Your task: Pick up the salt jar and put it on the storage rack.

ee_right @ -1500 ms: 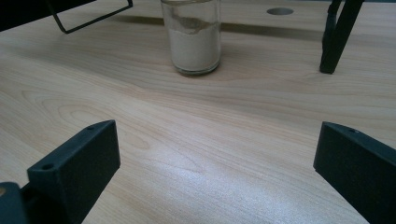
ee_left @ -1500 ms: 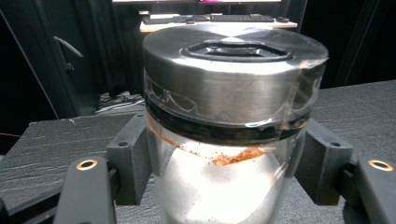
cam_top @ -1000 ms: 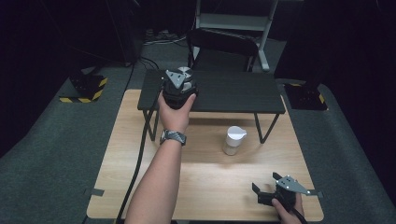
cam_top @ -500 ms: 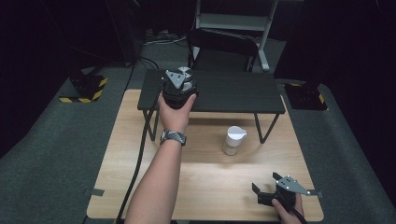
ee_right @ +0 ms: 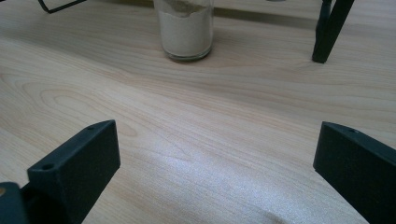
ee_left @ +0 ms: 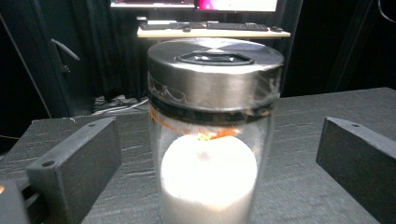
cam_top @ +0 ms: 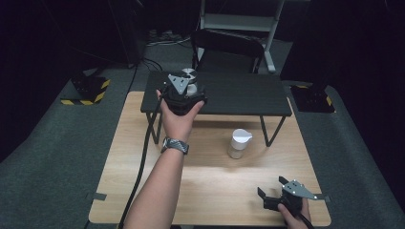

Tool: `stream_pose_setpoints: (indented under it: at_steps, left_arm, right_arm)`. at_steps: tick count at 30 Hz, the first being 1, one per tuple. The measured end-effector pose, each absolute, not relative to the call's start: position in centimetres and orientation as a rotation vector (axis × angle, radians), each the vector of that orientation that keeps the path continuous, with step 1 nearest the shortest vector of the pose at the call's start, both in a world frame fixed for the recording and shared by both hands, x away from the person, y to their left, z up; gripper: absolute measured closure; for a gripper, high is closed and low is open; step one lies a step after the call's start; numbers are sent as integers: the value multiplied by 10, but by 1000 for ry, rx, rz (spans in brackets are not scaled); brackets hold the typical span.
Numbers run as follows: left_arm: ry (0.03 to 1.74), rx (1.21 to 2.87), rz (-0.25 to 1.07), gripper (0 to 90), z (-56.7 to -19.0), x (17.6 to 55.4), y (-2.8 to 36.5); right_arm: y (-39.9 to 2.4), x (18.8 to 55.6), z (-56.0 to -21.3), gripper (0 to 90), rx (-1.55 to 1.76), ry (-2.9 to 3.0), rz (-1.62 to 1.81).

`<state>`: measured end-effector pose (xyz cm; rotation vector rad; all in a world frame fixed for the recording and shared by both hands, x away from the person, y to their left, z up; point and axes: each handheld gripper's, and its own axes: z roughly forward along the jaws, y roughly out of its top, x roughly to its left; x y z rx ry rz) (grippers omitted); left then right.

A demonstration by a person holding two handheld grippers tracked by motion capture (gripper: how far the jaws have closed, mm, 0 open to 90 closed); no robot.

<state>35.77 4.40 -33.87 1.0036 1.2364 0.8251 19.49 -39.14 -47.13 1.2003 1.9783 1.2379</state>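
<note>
High view, wooden table (cam_top: 143,157), black shelf (cam_top: 248,98) (dark room), grey carpet (cam_top: 43,162).

A glass jar (ee_left: 212,135) with a shiny metal lid

It stands upright on the black shelf (cam_top: 239,95), with white powder inside.

The left gripper (ee_left: 212,154) looks along a dark, textured shelf (ee_left: 303,116). Its jaws have just been opening and now stand wide apart, one at the left and one at the right, with clear gaps to the glass jar (ee_left: 212,140) standing upright between them. The jar has a shiny metal lid (ee_left: 215,70), a thin orange band under it, and white powder (ee_left: 208,177) filling its lower part. Far behind, a desk carries a keyboard (ee_left: 238,26).
</note>
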Motion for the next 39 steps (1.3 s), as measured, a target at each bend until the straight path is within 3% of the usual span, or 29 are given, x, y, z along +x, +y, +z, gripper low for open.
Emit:
stream_pose_setpoints:
  at_steps: [39]
  left_arm:
    - [1140,990,802,6,-383,267,96]
  right_arm:
    - [-384,193,-471,5,1161,1999,1225]
